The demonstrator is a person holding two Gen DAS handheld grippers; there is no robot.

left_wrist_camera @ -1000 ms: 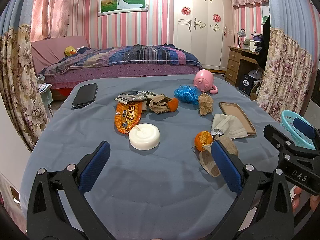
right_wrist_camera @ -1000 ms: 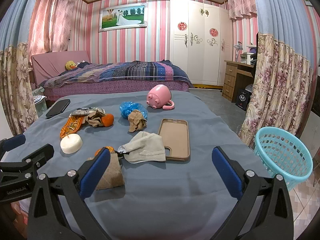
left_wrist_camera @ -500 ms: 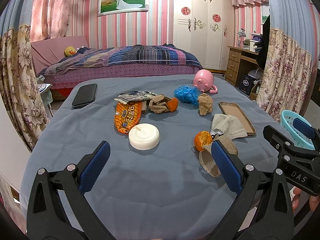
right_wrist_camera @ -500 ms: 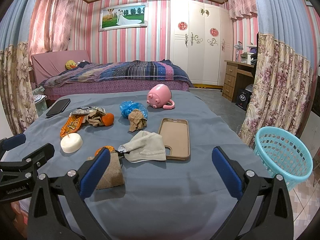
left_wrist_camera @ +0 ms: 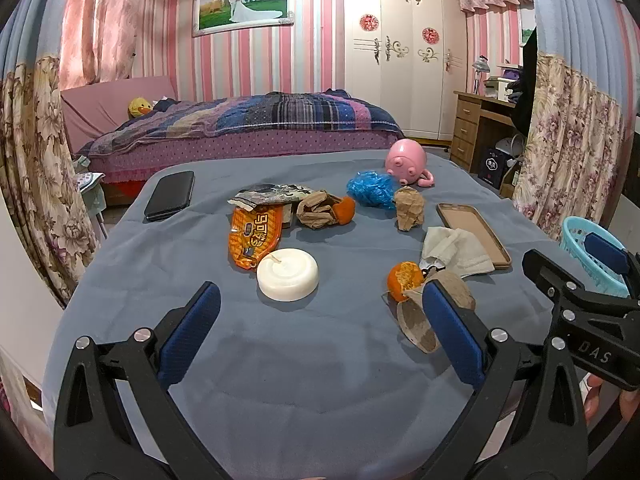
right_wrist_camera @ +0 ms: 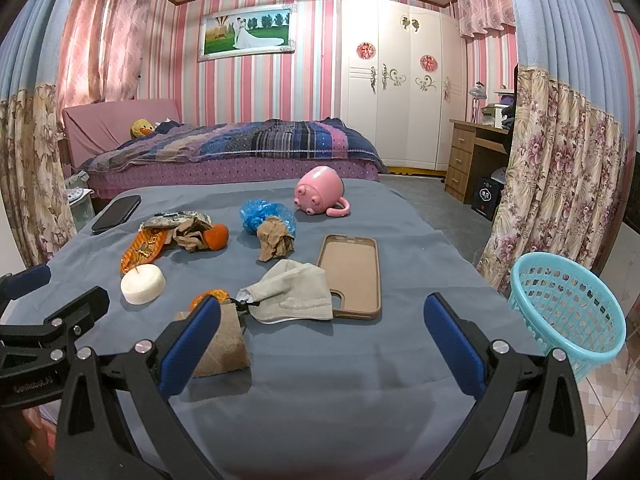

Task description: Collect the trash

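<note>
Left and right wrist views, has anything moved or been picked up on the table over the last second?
Nothing visibly changed. Both the left gripper and the right gripper hover with jaws open and empty over the near edge of the table, and the trash, including the orange wrapper, mask and peel, lies where it was. The basket holds its place too.

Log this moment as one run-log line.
phase: pre-grasp | left gripper: open, empty | right gripper: open, empty | trash: on table | basket: on floor, right
</note>
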